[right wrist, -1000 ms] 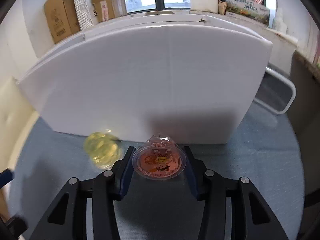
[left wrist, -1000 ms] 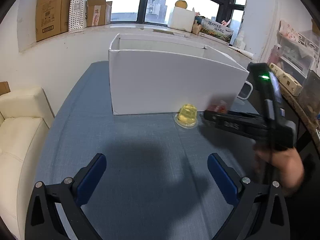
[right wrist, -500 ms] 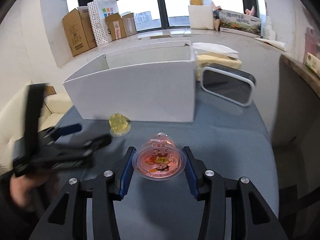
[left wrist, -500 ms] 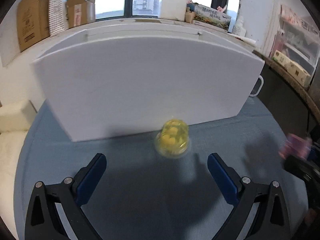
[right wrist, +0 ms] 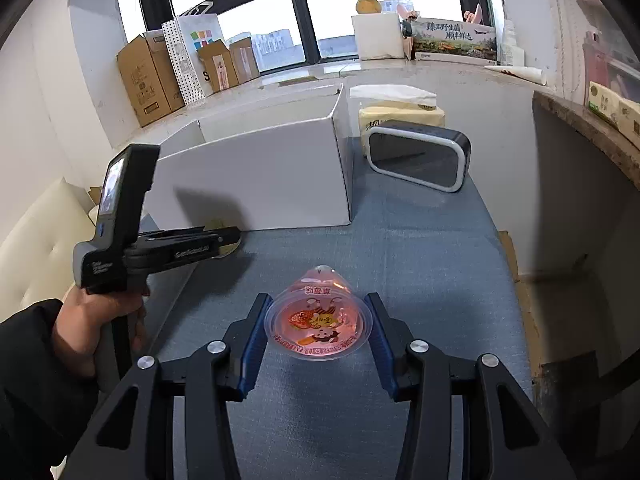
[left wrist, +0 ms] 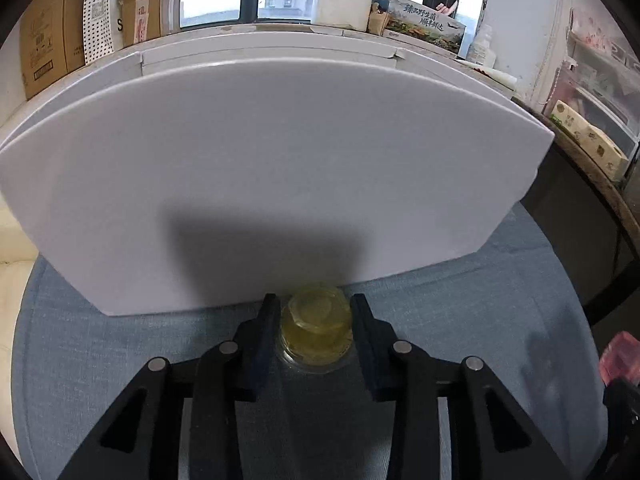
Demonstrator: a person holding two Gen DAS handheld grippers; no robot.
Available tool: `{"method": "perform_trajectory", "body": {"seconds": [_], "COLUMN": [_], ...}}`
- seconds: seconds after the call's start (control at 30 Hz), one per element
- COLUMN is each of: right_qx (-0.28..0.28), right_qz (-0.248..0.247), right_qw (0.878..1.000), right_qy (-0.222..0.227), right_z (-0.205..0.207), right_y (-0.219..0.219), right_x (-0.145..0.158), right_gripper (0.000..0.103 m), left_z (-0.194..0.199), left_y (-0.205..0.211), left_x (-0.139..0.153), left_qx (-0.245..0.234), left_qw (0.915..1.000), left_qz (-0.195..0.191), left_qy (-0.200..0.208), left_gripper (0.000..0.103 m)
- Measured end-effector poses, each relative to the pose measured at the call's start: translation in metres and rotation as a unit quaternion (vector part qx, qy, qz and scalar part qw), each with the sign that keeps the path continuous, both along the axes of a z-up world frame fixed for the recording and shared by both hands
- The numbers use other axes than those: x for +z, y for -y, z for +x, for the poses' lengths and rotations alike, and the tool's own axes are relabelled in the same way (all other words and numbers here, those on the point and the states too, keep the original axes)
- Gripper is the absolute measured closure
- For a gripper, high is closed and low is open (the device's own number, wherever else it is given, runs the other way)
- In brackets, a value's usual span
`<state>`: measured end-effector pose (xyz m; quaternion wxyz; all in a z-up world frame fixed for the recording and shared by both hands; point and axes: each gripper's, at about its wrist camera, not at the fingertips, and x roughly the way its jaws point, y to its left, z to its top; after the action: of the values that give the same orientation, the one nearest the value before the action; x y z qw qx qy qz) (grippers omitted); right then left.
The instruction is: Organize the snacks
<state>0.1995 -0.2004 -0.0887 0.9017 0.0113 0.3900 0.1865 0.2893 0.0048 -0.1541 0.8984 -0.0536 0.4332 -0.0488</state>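
A yellow jelly cup [left wrist: 316, 330] sits upside down on the blue-grey tablecloth [left wrist: 460, 320], right against the front wall of the white box [left wrist: 260, 168]. My left gripper [left wrist: 315, 308] is shut on it, fingers pressed on both sides. In the right wrist view the left gripper [right wrist: 224, 240] shows at the box's front. My right gripper [right wrist: 318, 308] is shut on a red jelly cup [right wrist: 319, 326] with a cartoon lid, held above the cloth, back from the white box [right wrist: 260, 176]. The red cup also shows blurred in the left wrist view [left wrist: 618, 356].
A dark speaker with a white rim [right wrist: 418, 160] stands right of the box, with a yellow tissue pack [right wrist: 400, 114] behind it. Cardboard boxes [right wrist: 148, 80] line the window sill. A cream sofa [right wrist: 44, 236] lies left of the table. A wooden shelf [right wrist: 592, 128] is at right.
My left gripper moved forward to the yellow jelly cup and closed on it. My right gripper, holding the red cup, pulled back and up from the box.
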Motion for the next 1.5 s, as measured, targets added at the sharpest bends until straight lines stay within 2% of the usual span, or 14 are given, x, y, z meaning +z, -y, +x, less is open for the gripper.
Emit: {"method": "perform_trajectory", "body": {"seconds": [0.1, 0.33, 0.53, 0.67, 0.87, 1.0, 1.13, 1.27, 1.3, 1.33, 1.37, 1.43, 1.5], "right_qx": [0.0, 0.02, 0.061, 0.088, 0.105, 0.094, 0.06, 0.047, 0.044, 0.039, 0.032, 0.028, 0.021], "right_qz": [0.004, 0.012, 0.019, 0.022, 0.025, 0.023, 0.009, -0.011, -0.013, -0.017, -0.022, -0.026, -0.036], "right_qw": [1.0, 1.0, 0.998, 0.996, 0.993, 0.993, 0.996, 0.997, 0.998, 0.998, 0.998, 0.999, 0.998], "right_qy": [-0.001, 0.005, 0.012, 0.02, 0.049, 0.074, 0.072, 0.054, 0.046, 0.043, 0.04, 0.03, 0.045], "right_z": [0.001, -0.002, -0.003, 0.0, 0.022, 0.06, 0.111, 0.155, 0.163, 0.166, 0.168, 0.172, 0.168], "right_y": [0.0, -0.02, -0.06, -0.089, -0.114, -0.122, -0.126, -0.129, -0.13, -0.129, -0.128, -0.126, -0.122], "right_x": [0.0, 0.003, 0.007, 0.013, 0.04, 0.065, 0.073, 0.064, 0.059, 0.057, 0.053, 0.046, 0.045], "right_gripper": [0.052, 0.052, 0.052, 0.052, 0.052, 0.052, 0.052, 0.052, 0.052, 0.049, 0.033, 0.004, 0.004], "left_z": [-0.013, -0.07, -0.115, -0.125, -0.106, -0.063, -0.01, 0.033, 0.037, 0.042, 0.045, 0.045, 0.046], "left_y": [-0.006, -0.031, -0.055, -0.072, -0.09, -0.092, -0.094, -0.087, -0.086, -0.086, -0.088, -0.092, -0.096], "left_x": [0.009, 0.053, 0.088, 0.103, 0.129, 0.145, 0.143, 0.129, 0.127, 0.124, 0.121, 0.116, 0.111], "left_qx": [-0.002, -0.015, -0.01, 0.0, 0.013, -0.006, -0.016, -0.015, -0.012, -0.01, -0.009, -0.006, 0.01], "left_qw": [0.9998, 0.9967, 0.992, 0.99, 0.9865, 0.9837, 0.9869, 0.9914, 0.992, 0.9929, 0.9931, 0.9926, 0.9942], "left_qz": [-0.016, -0.033, -0.046, -0.042, -0.043, -0.021, -0.017, 0.0, -0.003, -0.009, -0.02, -0.031, -0.032], "left_qy": [0.014, 0.073, 0.117, 0.134, 0.158, 0.179, 0.16, 0.13, 0.126, 0.118, 0.116, 0.118, 0.103], "left_gripper": [0.064, 0.064, 0.064, 0.064, 0.064, 0.064, 0.064, 0.062, 0.051, 0.019, 0.002, 0.0, 0.0]}}
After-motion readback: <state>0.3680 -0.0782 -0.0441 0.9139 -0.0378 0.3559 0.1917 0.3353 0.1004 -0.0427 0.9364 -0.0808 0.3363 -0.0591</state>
